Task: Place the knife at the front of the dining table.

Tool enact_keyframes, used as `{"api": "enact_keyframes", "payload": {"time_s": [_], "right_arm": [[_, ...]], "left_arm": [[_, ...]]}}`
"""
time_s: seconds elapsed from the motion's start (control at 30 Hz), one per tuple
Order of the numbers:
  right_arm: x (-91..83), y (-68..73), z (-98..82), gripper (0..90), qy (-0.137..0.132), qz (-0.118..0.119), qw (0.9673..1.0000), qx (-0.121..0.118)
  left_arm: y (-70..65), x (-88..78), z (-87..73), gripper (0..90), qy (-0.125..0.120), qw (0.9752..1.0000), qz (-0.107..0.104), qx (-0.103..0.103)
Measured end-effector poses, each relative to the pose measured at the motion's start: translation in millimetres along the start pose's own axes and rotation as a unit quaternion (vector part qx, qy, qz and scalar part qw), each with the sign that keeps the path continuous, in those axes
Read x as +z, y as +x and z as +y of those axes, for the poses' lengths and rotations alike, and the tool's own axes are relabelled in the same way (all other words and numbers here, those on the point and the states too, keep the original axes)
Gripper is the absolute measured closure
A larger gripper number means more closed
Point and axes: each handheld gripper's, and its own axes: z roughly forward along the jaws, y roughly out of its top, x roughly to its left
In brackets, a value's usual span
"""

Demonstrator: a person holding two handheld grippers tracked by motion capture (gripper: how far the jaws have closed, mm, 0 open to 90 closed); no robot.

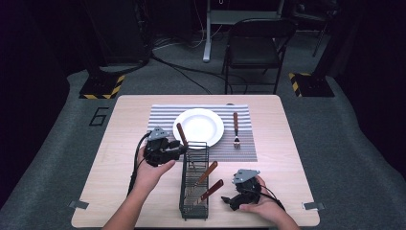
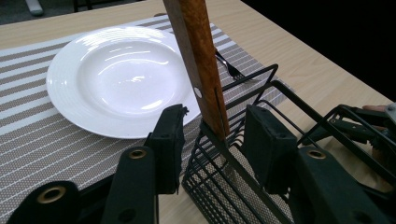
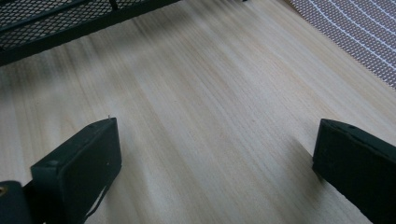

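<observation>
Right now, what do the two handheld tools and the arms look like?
Both are black. The left tool and right tool each carry a grey three-cornered plate on top and trail a black cable. Jaws are blocky black pads on arms with brass-coloured rivets. The forearms are bare: no sleeves or gloves visible.

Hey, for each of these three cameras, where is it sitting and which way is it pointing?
High view: above the person's side, looking forward and down at the table; both forearms and tongs show.
Left gripper view: rides the left tongs, facing the plate and a wooden handle between its open jaws.
Right gripper view: rides the right tongs, facing bare tabletop, jaws open.
Shared: the wire rack and striped placemat.
</observation>
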Motion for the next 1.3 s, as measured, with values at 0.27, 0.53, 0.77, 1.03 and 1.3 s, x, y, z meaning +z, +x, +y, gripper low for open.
{"api": "enact_keyframes", "payload": {"time_s": [0.27, 0.53, 0.77, 1.03, 1.3], "right_arm": [[-0.1, 0.1, 0.0, 0.5, 0.001, 0.000, 1.0000, -0.001], [-0.2, -0.3, -0.2, 0.4, 0.000, 0.003, 1.0000, -0.002], [-0.2, -0.4, -0.2, 0.4, 0.000, 0.003, 1.0000, -0.003], [-0.3, -0.5, -0.2, 0.4, 0.000, 0.004, 1.0000, -0.003], [-0.3, -0.6, -0.3, 0.4, 0.000, 0.004, 1.0000, -0.004]], "left_arm": [[-0.5, 11.6, -3.4, 65.5, -0.005, 1.0000, 0.002, -0.007], [-5.3, 18.4, -7.7, 72.4, -0.018, 0.9996, 0.020, -0.005], [-6.8, 18.1, -9.1, 72.8, -0.023, 0.9994, 0.025, -0.004], [-6.6, 16.7, -8.6, 72.6, -0.022, 0.9994, 0.026, -0.006], [-8.5, 11.4, -8.7, 72.8, -0.036, 0.9990, 0.027, -0.005]]}}
